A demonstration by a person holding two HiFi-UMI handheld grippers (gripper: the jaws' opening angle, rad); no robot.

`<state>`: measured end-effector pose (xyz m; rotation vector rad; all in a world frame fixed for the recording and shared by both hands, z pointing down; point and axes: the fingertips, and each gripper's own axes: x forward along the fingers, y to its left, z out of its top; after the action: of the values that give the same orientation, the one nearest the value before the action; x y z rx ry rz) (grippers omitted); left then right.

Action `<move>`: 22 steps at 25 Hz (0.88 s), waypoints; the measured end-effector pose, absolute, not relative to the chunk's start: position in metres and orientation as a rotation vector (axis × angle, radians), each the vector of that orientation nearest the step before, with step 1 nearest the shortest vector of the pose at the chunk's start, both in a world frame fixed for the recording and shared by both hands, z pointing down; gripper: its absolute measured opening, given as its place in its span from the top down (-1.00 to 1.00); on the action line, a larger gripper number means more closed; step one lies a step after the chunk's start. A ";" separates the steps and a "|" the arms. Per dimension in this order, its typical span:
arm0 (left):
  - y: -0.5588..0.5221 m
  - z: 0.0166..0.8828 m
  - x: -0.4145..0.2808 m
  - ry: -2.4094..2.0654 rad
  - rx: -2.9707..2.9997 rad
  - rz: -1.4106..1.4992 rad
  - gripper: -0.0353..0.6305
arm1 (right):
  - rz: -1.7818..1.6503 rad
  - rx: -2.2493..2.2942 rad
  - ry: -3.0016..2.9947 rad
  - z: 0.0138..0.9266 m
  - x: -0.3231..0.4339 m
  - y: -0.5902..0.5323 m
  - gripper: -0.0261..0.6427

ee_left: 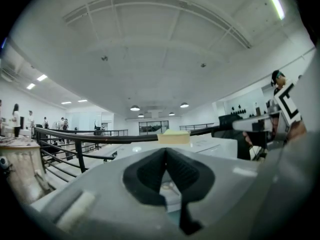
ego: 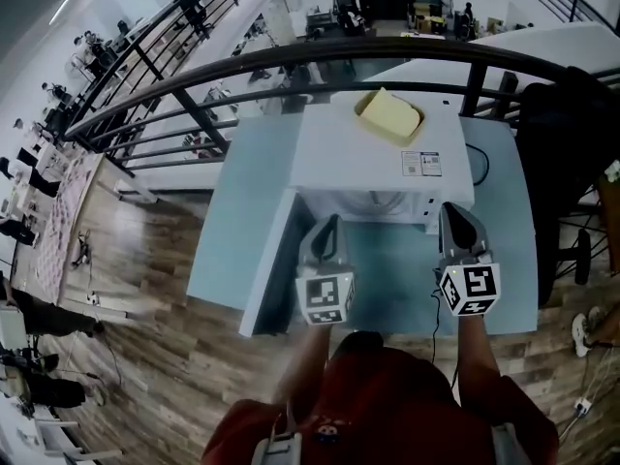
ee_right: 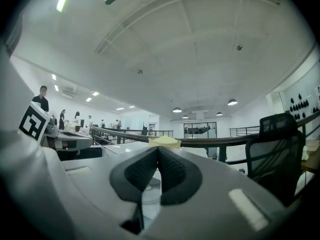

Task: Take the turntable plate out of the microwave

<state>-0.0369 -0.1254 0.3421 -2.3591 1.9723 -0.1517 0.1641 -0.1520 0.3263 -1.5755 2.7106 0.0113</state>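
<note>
Turntable plate [ego: 384, 201]: inside the open microwave [ego: 349, 153] by the worktop's [ego: 242, 221] far edge; we hold the left tool [ego: 332, 221] and right tool [ego: 452, 208] before it, jaws together, empty; step, we judge: approach; next: part jaws, take its rim.

1. A pale blue-grey table [ego: 402, 274] stands on a wooden floor [ego: 145, 289], with its far edge near a dark railing [ego: 291, 58].
2. A white microwave [ego: 368, 158] sits directly on the table, toward the far edge.
3. The microwave's door [ego: 274, 260] stands open over the table's left part.
4. A thin black cable [ego: 482, 168] loops on the tabletop just right of the microwave.
</note>
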 end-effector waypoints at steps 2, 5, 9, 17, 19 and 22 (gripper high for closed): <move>-0.138 0.341 -0.044 1.964 -2.366 -0.147 0.90 | 0.018 -1.578 2.713 0.325 0.155 -0.164 0.92; -0.158 0.339 -0.054 1.948 -2.380 -0.136 0.90 | 0.030 -1.579 2.713 0.325 0.141 -0.183 0.93; -0.180 0.344 -0.062 1.929 -2.391 -0.122 0.90 | 0.049 -1.587 2.723 0.326 0.128 -0.203 0.93; -0.205 0.355 -0.069 1.894 -2.434 -0.142 0.90 | 0.037 -1.620 2.730 0.336 0.113 -0.224 0.93; -0.208 0.359 -0.075 1.902 -2.435 -0.140 0.90 | 0.037 -1.620 2.734 0.339 0.107 -0.228 0.92; -0.208 0.364 -0.079 1.915 -2.438 -0.141 0.90 | 0.025 -1.614 2.739 0.345 0.101 -0.229 0.93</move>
<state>-0.0792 -0.2084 0.3644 -2.4383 1.9145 -0.1414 0.1007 -0.2289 0.3450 -1.6140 2.7393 0.0247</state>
